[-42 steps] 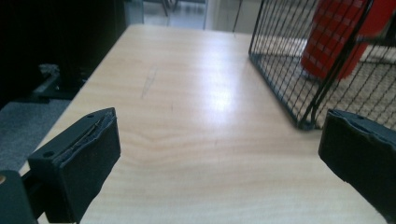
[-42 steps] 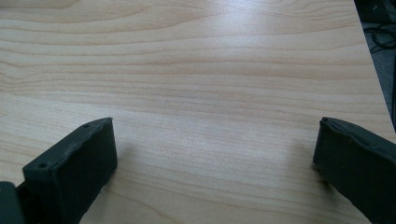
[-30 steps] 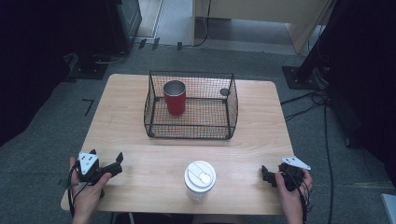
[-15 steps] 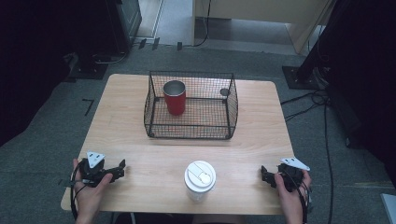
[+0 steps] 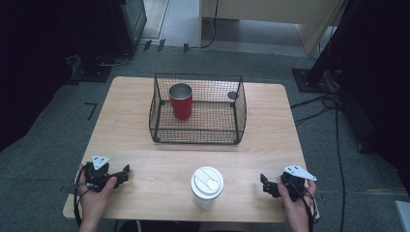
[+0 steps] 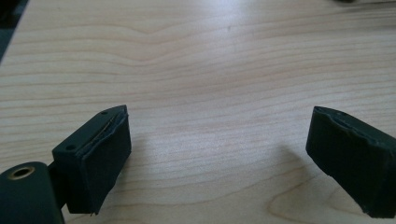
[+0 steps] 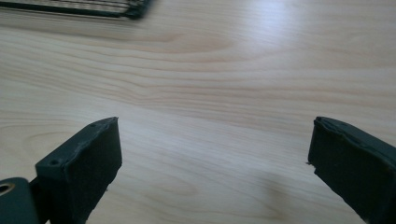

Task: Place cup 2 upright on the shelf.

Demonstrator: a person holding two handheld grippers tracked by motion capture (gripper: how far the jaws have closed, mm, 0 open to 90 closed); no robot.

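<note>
A black wire basket (image 5: 239,113) stands at the middle of the wooden table (image 5: 130,116), with a red metal cup (image 5: 181,101) upright inside its left part. A white paper cup with a lid (image 5: 207,185) stands near the front edge. My left gripper (image 5: 123,173) rests low on the table at the front left, open, with bare wood between its jaws (image 6: 219,154). At the front right my right gripper (image 5: 265,184) is open too, nothing between its jaws (image 7: 210,158). The basket's corner (image 7: 135,11) shows far off in the right gripper view.
A small dark round object (image 5: 232,95) sits in the basket's back right corner. Grey carpet floor surrounds the table, with cables (image 5: 333,104) and stand bases on the right and back.
My left gripper has shifted slightly toward the front edge and turned a little. The right gripper has barely moved.
</note>
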